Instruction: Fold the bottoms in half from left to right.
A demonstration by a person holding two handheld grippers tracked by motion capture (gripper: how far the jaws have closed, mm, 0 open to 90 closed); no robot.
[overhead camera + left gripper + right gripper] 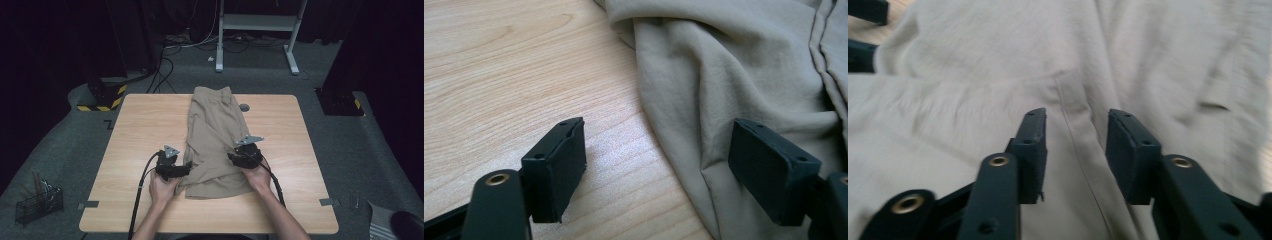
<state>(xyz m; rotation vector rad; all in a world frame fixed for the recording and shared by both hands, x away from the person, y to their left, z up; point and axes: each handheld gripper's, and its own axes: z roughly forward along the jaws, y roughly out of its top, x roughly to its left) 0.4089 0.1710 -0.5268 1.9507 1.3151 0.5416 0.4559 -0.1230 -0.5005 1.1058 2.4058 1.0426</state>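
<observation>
Khaki shorts (215, 140) lie folded lengthwise mid-table (140, 130), the left gripper (656, 170) straddling their near-left edge with jaws released and the right gripper (1075, 155), jaws parted, over a seam, seemingly poised for another fold.

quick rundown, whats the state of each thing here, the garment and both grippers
khaki trousers: folded lengthwise, lying flat on the wooden table, near end creased
left gripper: open, one jaw over bare wood, the other over the cloth's edge, nothing gripped
right gripper: open, jaws either side of a seam on the cloth, not pinching it
wire basket: on the floor left of the table, holding a few tools
</observation>
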